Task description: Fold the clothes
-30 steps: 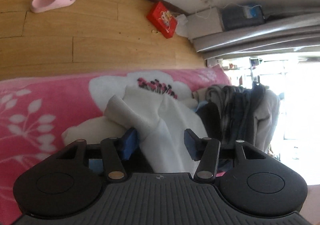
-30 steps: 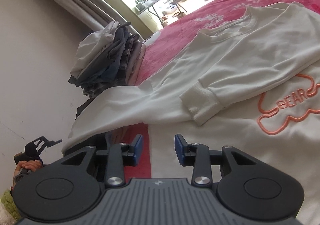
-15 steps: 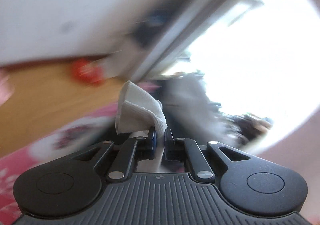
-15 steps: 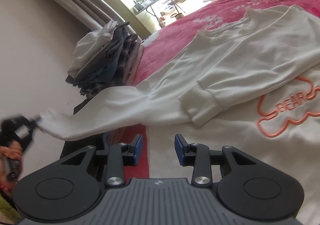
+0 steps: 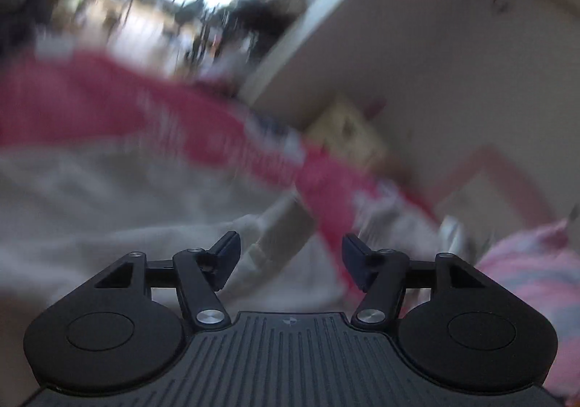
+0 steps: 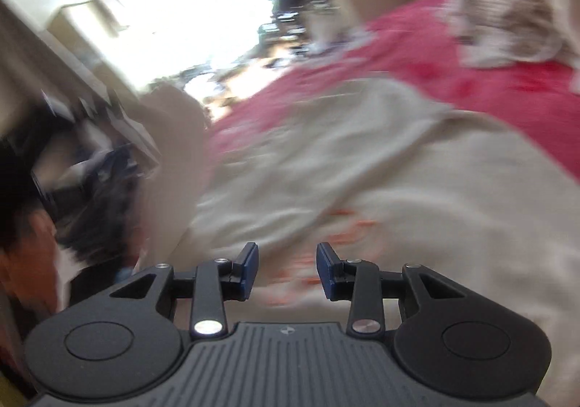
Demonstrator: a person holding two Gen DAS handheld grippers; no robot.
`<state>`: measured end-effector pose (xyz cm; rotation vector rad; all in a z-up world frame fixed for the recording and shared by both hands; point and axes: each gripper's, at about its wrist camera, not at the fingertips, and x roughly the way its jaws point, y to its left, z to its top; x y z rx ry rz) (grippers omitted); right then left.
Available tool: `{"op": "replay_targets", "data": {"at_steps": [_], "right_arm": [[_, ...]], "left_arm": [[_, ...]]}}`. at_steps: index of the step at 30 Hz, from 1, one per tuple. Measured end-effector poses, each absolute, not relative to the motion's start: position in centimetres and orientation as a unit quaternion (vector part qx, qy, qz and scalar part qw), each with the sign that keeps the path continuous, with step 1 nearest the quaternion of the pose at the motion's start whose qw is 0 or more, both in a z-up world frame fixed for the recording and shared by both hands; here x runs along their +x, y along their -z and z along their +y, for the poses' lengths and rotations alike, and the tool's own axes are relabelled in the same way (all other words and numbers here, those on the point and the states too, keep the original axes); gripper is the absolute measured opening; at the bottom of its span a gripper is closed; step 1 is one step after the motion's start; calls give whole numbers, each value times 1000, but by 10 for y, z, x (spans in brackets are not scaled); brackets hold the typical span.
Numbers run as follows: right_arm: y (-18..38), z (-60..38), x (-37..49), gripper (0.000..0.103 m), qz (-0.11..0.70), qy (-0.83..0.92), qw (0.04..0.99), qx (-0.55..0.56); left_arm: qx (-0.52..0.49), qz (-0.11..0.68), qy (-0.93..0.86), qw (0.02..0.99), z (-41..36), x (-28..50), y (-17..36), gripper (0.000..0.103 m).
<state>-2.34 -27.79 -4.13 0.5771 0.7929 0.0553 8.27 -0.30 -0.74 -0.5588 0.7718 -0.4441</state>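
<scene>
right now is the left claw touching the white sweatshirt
Apart. The left wrist view shows the left claw with jaws opening and nothing pinched between its fingers; the blurred white sweatshirt lies beyond them on the pink bedspread.

The white sweatshirt was soft, matt cloth, as was the pink bedspread. The left tongs and right tongs were matt black plastic with shiny metal rivets.

Left gripper: jaws opening, blue pads wide apart, nothing pinched between them, pointing downward. Right gripper: jaws parted at a moderate gap, apparently gripping nothing, though blur smears the view; also angled downward.
</scene>
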Motion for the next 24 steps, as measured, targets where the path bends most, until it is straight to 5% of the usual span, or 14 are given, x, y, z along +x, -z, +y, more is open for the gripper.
{"op": "replay_targets", "data": {"at_steps": [7,17,24], "right_arm": [[69,-316,4,39,411,0,857,310],[94,-301,112,43,448,-22,782,433],[113,-286,153,44,497,50,763,411]], "left_arm": [[-257,410,204,851,29,58,56,62],[-75,354,134,923,67,14,46,62],[48,321,20,946,66,8,64,62]]}}
